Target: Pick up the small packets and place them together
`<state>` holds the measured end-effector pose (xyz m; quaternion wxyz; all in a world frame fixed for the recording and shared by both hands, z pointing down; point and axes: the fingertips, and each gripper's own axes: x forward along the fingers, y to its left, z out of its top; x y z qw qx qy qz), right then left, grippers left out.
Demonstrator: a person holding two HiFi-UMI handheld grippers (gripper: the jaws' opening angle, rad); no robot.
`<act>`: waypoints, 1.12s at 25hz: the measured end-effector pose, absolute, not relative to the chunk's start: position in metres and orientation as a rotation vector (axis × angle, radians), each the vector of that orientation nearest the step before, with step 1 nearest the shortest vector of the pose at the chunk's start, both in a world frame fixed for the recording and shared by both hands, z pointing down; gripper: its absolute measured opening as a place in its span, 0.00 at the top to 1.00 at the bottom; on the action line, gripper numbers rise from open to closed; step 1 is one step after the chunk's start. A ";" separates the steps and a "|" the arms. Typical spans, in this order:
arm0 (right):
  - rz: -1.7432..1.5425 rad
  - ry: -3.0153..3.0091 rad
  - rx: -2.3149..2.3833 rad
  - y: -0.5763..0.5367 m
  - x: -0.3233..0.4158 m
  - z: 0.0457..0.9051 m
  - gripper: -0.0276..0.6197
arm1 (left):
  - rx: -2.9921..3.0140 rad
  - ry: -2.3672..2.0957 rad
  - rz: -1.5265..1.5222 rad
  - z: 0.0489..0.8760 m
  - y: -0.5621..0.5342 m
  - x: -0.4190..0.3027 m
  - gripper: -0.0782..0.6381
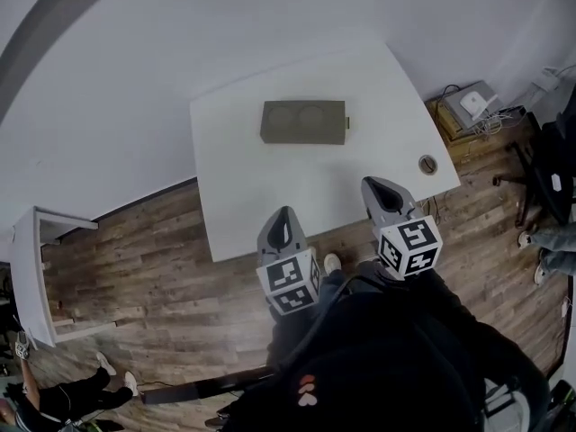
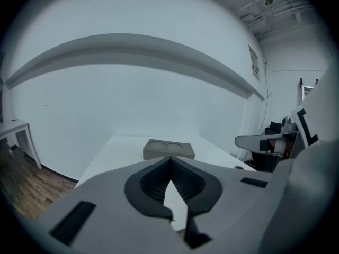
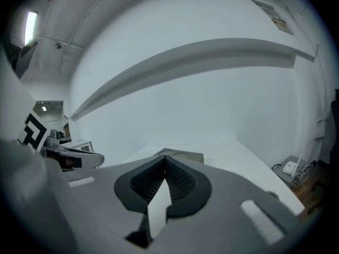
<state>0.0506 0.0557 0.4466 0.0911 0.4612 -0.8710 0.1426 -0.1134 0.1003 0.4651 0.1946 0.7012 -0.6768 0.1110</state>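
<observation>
1. Dark-clothed, the person stands at the near edge of the white table. A reach from here would be long, and it could probably drag a sleeve or a tool across the top.
2. No small packets show on the table in any view, so a blind grab would likely catch the wrong thing.
3. Left gripper: jaws pressed together, nothing between them, touching nothing, held above the near edge.
4. Right gripper: also closed tight and empty. Unless spread first, either tip would only shove a packet.
5. Gray block with two round hollows sits toward the far side. What the hollows hold cannot be told.
6. Small round thing lies near the right corner, where a nudge could knock it off.
</observation>
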 end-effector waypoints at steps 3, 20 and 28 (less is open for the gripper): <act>0.395 -2.574 1.363 0.042 0.045 0.446 0.95 | 1.959 -1.873 0.309 0.472 0.088 -0.117 0.89; 0.383 -2.597 1.190 -0.068 0.054 0.457 0.95 | 1.909 -1.865 0.342 0.481 -0.011 -0.096 0.89; 0.377 -2.580 1.111 -0.118 0.064 0.470 0.95 | 1.850 -1.903 0.342 0.481 -0.052 -0.091 0.89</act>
